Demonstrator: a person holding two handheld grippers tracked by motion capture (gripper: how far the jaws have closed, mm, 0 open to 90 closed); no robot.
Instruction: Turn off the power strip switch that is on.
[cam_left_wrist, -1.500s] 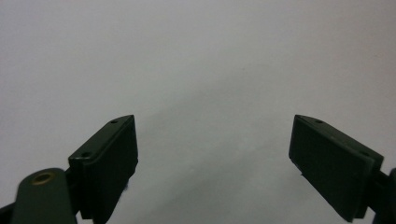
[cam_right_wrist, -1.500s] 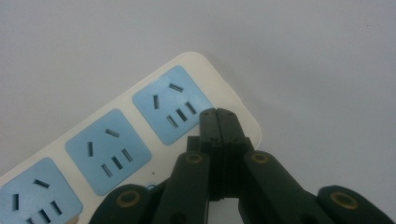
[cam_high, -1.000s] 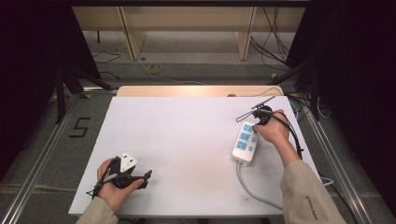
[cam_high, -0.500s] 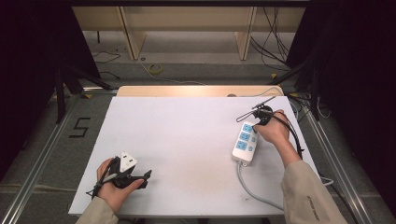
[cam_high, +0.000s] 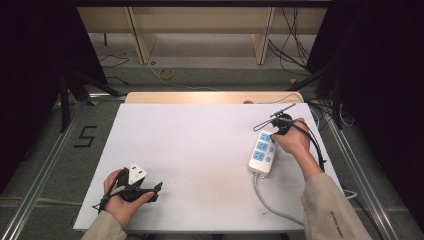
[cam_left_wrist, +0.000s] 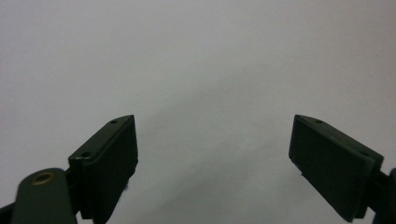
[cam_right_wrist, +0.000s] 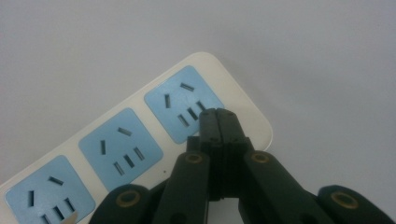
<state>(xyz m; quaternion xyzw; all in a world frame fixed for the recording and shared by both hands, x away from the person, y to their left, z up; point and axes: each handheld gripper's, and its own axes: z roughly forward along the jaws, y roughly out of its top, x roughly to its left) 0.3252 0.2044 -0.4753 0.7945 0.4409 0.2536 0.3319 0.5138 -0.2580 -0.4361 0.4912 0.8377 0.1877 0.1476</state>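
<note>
A white power strip (cam_high: 262, 153) with 3 blue socket panels lies on the right part of the white surface (cam_high: 200, 150), its length running roughly toward and away from the person, tilted a little. A grey cable (cam_high: 270, 202) leaves its near end and curves toward the near right edge of the surface.

The right hand-held gripper (cam_high: 276, 131) sits at the far end of the power strip, held by the right hand (cam_high: 295, 142), which rests just beside the strip's right side. In the right gripper view its jaws are pressed together with nothing between them, and their tips (cam_right_wrist: 218, 122) lie over the end socket panel (cam_right_wrist: 184, 102) of the power strip (cam_right_wrist: 135, 140), at that panel's edge near the strip's rounded corner. Whether the tips touch the plastic cannot be told. The other 2 socket panels run away to the lower left in that view.

The left hand-held gripper (cam_high: 150, 190) is well apart from the strip, at the near left of the surface, held by the left hand (cam_high: 122, 200) and pointing to the right. In the left gripper view its jaws stand wide apart, with bare white surface (cam_left_wrist: 201, 70) between them.
</note>
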